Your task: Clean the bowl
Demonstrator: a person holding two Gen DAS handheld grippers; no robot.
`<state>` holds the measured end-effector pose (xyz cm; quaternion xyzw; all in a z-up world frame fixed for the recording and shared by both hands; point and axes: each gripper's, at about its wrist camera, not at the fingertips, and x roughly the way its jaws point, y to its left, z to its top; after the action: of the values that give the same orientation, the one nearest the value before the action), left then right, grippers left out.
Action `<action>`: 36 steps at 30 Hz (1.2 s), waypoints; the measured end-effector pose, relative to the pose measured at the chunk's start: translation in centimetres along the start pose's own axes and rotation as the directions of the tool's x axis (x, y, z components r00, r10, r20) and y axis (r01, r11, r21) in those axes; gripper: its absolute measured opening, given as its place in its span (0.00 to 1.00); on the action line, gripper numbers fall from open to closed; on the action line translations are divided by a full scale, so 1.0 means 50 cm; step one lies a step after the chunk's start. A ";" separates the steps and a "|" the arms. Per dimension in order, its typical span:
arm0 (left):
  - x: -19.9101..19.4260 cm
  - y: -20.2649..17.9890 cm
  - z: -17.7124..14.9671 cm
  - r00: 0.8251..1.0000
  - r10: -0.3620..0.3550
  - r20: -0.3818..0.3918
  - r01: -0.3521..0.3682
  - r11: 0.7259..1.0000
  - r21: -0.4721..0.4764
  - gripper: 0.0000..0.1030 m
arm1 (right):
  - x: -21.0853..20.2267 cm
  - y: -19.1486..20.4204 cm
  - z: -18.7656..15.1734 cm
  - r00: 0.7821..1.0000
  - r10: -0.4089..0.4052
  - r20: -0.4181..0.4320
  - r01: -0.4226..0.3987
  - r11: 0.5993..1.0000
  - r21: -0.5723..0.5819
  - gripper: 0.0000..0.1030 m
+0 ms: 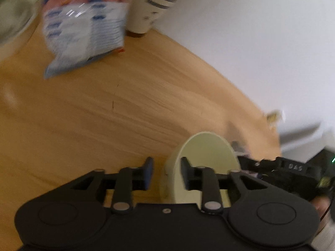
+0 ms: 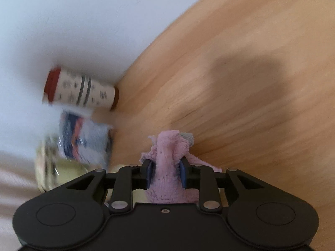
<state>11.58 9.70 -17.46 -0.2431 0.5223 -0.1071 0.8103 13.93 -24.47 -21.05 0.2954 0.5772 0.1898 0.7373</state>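
Observation:
In the left wrist view, my left gripper [image 1: 166,171] is shut on the rim of a pale cream bowl [image 1: 209,152], held tilted on edge above the wooden table [image 1: 104,115]. One finger is outside the wall, the other inside. The right gripper's black body [image 1: 282,171] shows just right of the bowl. In the right wrist view, my right gripper [image 2: 165,174] is shut on a pink fluffy cloth [image 2: 169,156] that bulges out past the fingertips. A pale sliver of the bowl [image 2: 138,196] shows under the fingers.
A blue and white snack bag [image 1: 83,31] and a white patterned cup [image 1: 150,4] stand at the table's far edge by the white wall [image 1: 261,41]. Both show blurred in the right wrist view, the cup [image 2: 83,90] and the bag [image 2: 83,142].

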 end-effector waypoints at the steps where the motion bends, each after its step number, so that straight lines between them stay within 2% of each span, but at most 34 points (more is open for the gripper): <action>1: -0.001 -0.006 0.010 1.000 0.009 -0.017 -0.008 0.998 0.055 0.35 | -0.006 0.005 -0.002 1.000 -0.026 0.003 0.026 0.998 -0.049 0.41; 3: -0.001 -0.015 0.021 0.999 0.022 -0.033 -0.018 0.992 0.125 0.38 | -0.023 0.020 -0.008 0.996 -0.082 0.019 0.084 0.981 -0.175 0.51; 4: -0.002 -0.021 0.028 0.999 0.028 -0.040 -0.021 0.986 0.164 0.38 | -0.036 0.031 -0.014 0.994 -0.105 0.031 0.109 0.960 -0.258 0.52; 6: -0.001 -0.033 0.037 0.998 0.044 -0.051 -0.031 0.973 0.230 0.40 | -0.054 0.056 -0.027 0.991 -0.128 0.043 0.134 0.907 -0.399 0.73; 7: -0.002 -0.042 0.038 0.997 0.051 -0.058 -0.033 0.961 0.274 0.40 | -0.063 0.069 -0.035 0.989 -0.140 0.051 0.147 0.872 -0.468 0.75; 8: -0.003 -0.050 0.040 0.996 0.058 -0.064 -0.035 0.948 0.317 0.40 | -0.070 0.088 -0.043 0.985 -0.161 0.068 0.172 0.823 -0.542 0.76; 9: -0.003 -0.059 0.041 0.996 0.066 -0.066 -0.038 0.933 0.358 0.40 | -0.072 0.095 -0.045 0.984 -0.167 0.069 0.176 0.805 -0.567 0.76; 10: -0.002 -0.067 0.041 0.995 0.073 -0.064 -0.042 0.916 0.399 0.40 | -0.074 0.111 -0.054 0.981 -0.185 0.066 0.184 0.754 -0.630 0.77; 12: 0.004 -0.079 0.041 0.994 0.075 -0.075 -0.033 0.887 0.460 0.40 | -0.073 0.126 -0.062 0.977 -0.206 0.060 0.191 0.705 -0.683 0.78; 13: 0.009 -0.084 0.042 0.994 0.074 -0.083 -0.025 0.873 0.486 0.40 | -0.067 0.135 -0.070 0.975 -0.216 0.057 0.189 0.662 -0.725 0.78; 15: 0.018 -0.095 0.042 0.992 0.073 -0.099 -0.009 0.843 0.537 0.40 | -0.053 0.148 -0.072 0.971 -0.232 0.056 0.193 0.624 -0.757 0.78; 18: 0.026 -0.104 0.040 0.992 0.067 -0.108 0.012 0.796 0.605 0.39 | -0.012 0.164 -0.082 0.955 -0.275 0.112 0.237 0.481 -0.844 0.77; 20: 0.038 -0.112 0.038 0.989 0.067 -0.128 0.033 0.757 0.653 0.39 | 0.010 0.164 -0.077 0.949 -0.290 0.122 0.247 0.446 -0.861 0.74; 22: 0.048 -0.114 0.038 0.987 0.067 -0.148 0.052 0.731 0.680 0.39 | 0.022 0.160 -0.071 0.952 -0.290 0.103 0.228 0.441 -0.868 0.64; 24: 0.057 -0.116 0.041 0.983 0.065 -0.170 0.076 0.703 0.708 0.39 | 0.030 0.152 -0.066 0.948 -0.306 0.084 0.219 0.439 -0.871 0.47; 25: 0.061 -0.117 0.042 0.982 0.064 -0.178 0.085 0.692 0.717 0.39 | 0.038 0.148 -0.061 0.942 -0.327 0.070 0.218 0.440 -0.871 0.44; 27: 0.067 -0.117 0.042 0.980 0.069 -0.188 0.092 0.678 0.729 0.34 | 0.041 0.142 -0.058 0.940 -0.334 0.066 0.219 0.446 -0.868 0.29; 29: 0.073 -0.113 0.044 0.976 0.051 -0.213 0.123 0.675 0.727 0.21 | 0.045 0.135 -0.049 0.935 -0.348 0.068 0.238 0.473 -0.849 0.25; 30: 0.076 -0.112 0.045 0.973 0.042 -0.226 0.139 0.673 0.726 0.18 | 0.045 0.133 -0.049 0.936 -0.346 0.067 0.239 0.484 -0.842 0.22; 32: 0.079 -0.113 0.043 0.973 0.033 -0.230 0.149 0.672 0.725 0.15 | 0.031 0.125 -0.033 0.946 -0.319 0.062 0.248 0.585 -0.772 0.20; 34: 0.079 -0.113 0.039 0.975 0.026 -0.222 0.146 0.680 0.719 0.11 | 0.014 0.101 -0.019 0.961 -0.271 0.053 0.235 0.706 -0.668 0.20; 36: 0.078 -0.110 0.034 0.979 0.025 -0.204 0.125 0.714 0.689 0.11 | -0.002 0.070 -0.005 0.976 -0.214 0.052 0.210 0.834 -0.511 0.20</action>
<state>15.23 3.80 -17.22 0.0786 0.5143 -0.3419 0.7826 13.87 -21.85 -18.75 0.0221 0.5372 0.2549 0.8037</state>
